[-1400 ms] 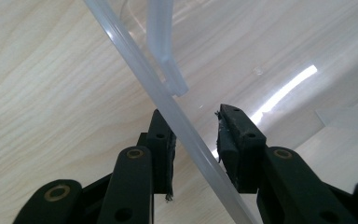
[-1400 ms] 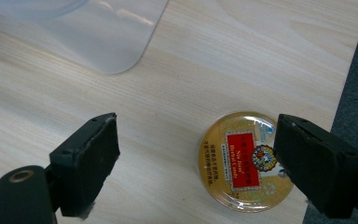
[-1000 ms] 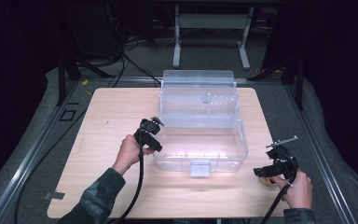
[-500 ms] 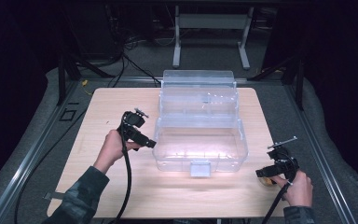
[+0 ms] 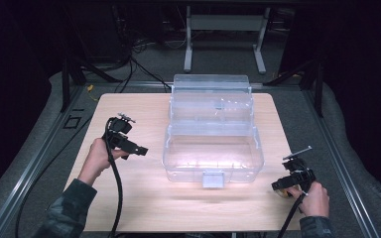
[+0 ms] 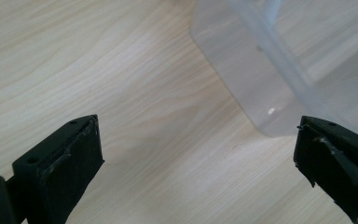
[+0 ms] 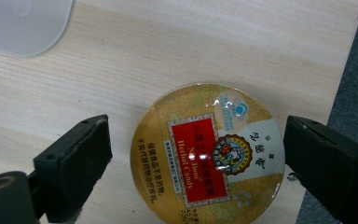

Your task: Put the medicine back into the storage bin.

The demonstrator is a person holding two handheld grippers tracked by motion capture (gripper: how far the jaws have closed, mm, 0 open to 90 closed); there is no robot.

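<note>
Round candy tin [image 7: 208, 151]: lay flat, label up, no long axis, at table's [image 5: 144, 208] near right corner. Right gripper [image 7: 196, 163] straddled it, jaws apart, not pressing. Left gripper [image 6: 196, 154]: jaws just opened, empty, beside clear box [image 5: 213, 148].

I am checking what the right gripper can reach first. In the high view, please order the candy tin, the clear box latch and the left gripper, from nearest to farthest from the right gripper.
1. Candy tin, under the open jaws of the right gripper.
2. Clear box latch, front middle of the table.
3. Left gripper, across on the left side.
</note>
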